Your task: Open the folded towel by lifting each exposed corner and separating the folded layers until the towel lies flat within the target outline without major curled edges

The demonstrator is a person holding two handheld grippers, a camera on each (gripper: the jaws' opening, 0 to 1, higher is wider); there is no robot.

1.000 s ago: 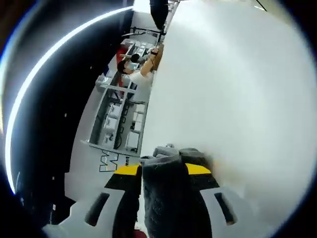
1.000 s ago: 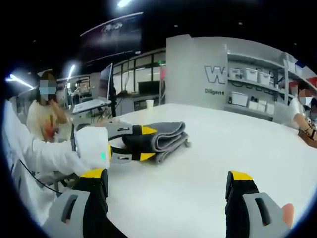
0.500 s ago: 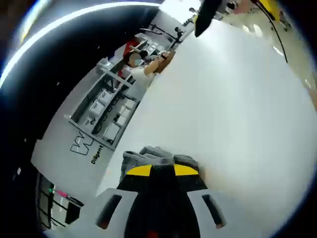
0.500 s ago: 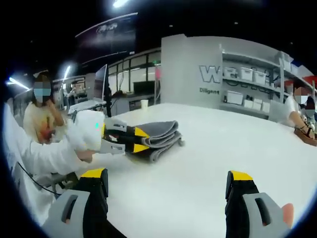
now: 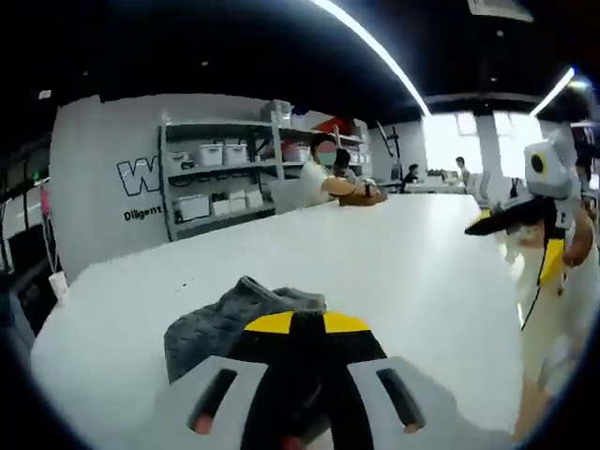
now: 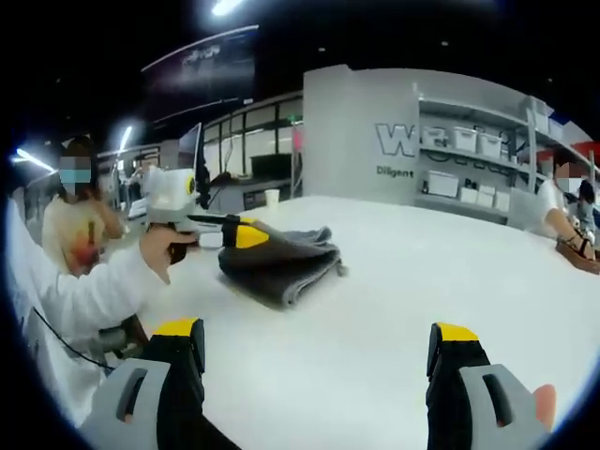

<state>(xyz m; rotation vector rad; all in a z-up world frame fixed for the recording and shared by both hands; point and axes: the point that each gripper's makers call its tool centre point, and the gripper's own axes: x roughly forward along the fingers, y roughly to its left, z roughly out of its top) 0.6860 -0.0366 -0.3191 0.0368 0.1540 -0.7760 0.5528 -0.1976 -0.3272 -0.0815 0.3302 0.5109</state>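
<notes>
On the white bench (image 6: pixel 394 309), the grey towel (image 6: pixel 277 264) lies well ahead of the right hand-held gripper (image 6: pixel 319 370), toward the far left edge. The left hand-held gripper (image 6: pixel 225 232) is closed on the towel's near upper layer; in the left gripper view its jaws stand together over the cloth (image 5: pixel 217 323). Compared with one second ago, the left hand-held gripper has rolled from a sideways clamp on the stacked folds to a level hold above them, and the top layer now drapes lower and looser over the stack. This indicates the first layer is starting to separate. The right hand-held gripper remains open and empty, jaws wide apart. No target outline is discernible on the bench.
</notes>
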